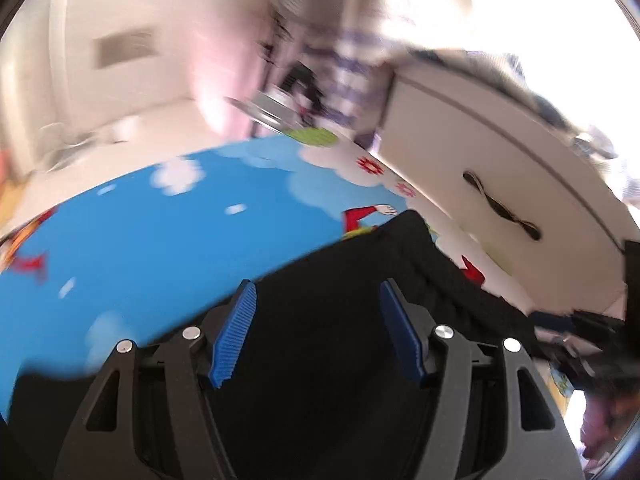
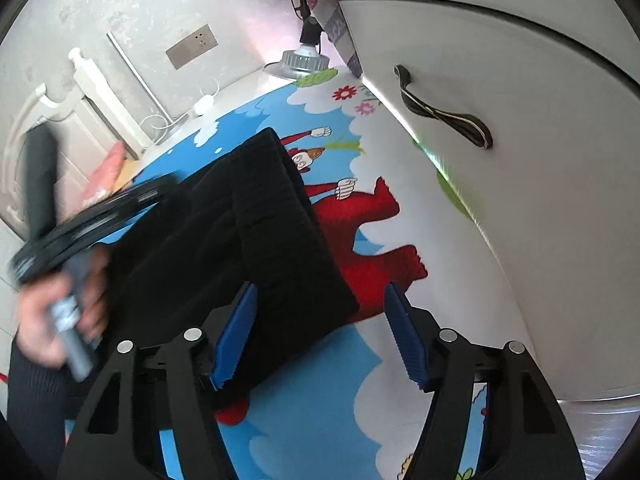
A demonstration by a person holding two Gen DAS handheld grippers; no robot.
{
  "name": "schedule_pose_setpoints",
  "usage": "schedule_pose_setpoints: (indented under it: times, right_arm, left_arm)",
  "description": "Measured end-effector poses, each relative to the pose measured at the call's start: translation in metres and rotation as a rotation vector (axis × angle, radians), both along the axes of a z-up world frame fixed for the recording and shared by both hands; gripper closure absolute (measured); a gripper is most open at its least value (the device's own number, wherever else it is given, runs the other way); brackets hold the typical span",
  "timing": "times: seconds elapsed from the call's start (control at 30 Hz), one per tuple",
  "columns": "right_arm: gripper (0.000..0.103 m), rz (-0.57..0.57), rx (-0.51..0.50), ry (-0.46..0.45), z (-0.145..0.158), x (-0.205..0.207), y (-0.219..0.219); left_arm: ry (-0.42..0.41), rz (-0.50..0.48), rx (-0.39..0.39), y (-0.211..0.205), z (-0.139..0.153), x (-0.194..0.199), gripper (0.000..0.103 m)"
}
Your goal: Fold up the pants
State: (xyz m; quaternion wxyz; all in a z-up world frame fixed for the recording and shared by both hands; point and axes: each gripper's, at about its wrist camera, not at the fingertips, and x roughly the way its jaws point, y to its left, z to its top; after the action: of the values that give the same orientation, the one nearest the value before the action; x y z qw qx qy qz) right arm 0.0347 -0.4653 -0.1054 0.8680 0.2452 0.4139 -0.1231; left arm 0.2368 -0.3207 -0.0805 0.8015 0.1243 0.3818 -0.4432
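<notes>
The black pants (image 2: 240, 216) lie folded in a thick bundle on a cartoon play mat (image 2: 320, 400), with a ribbed band along the right edge. My right gripper (image 2: 320, 288) hovers open over the bundle's near right corner. The cloth passes under its left blue pad (image 2: 236, 332), and nothing is pinched. In the blurred left wrist view, my left gripper (image 1: 316, 286) stands open above the pants (image 1: 360, 248), its pads apart with only dark cloth below. A hand (image 2: 48, 320) holds the blurred left tool at the bundle's left side.
A white cabinet door (image 2: 520, 200) with a dark handle (image 2: 440, 112) stands close on the right of the mat. A fan base (image 2: 300, 62) sits at the far end. A wall socket (image 2: 192, 46), a cable and white furniture (image 2: 100, 92) lie at the far left.
</notes>
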Motion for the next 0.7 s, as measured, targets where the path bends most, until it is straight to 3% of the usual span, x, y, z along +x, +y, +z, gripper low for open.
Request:
schedule_pose_setpoints:
  times: [0.03,0.1,0.17,0.2,0.27,0.37,0.47,0.63,0.67,0.7]
  right_arm:
    - [0.040,0.013,-0.013,0.004,0.000,0.002,0.001]
    - [0.041,0.024,-0.033,0.013,-0.005,0.006,0.001]
    - [0.046,0.043,-0.015,0.006,-0.006,0.016,-0.002]
    - [0.055,0.060,-0.007,-0.001,-0.006,0.022,-0.002]
    - [0.059,0.079,-0.006,-0.005,-0.004,0.030,-0.001]
    - [0.072,0.096,-0.033,0.001,0.000,0.039,0.001]
    - [0.071,0.065,-0.037,0.029,-0.004,0.039,-0.004]
    - [0.071,0.039,-0.223,0.090,-0.003,0.036,0.003]
    - [0.069,0.030,-0.247,0.094,0.000,0.035,0.004]
    - [0.058,0.009,-0.286,0.084,0.009,0.032,0.009]
  left_arm:
    - [-0.026,-0.061,0.069,-0.025,-0.007,0.004,0.039]
    - [-0.070,-0.095,0.197,-0.053,-0.025,0.010,0.038]
    - [-0.023,-0.066,0.197,-0.061,-0.033,0.022,0.035]
    - [-0.021,-0.050,0.194,-0.060,-0.032,0.025,0.035]
    - [-0.039,-0.009,0.161,-0.052,-0.022,0.021,0.038]
    - [0.022,-0.031,0.032,-0.027,-0.003,0.006,0.040]
    - [0.039,-0.006,-0.011,-0.001,0.002,-0.002,0.040]
    - [0.100,0.132,-0.148,0.081,0.005,-0.023,0.040]
    - [0.101,0.155,-0.159,0.098,0.004,-0.030,0.040]
    - [0.103,0.178,-0.167,0.116,0.003,-0.039,0.043]
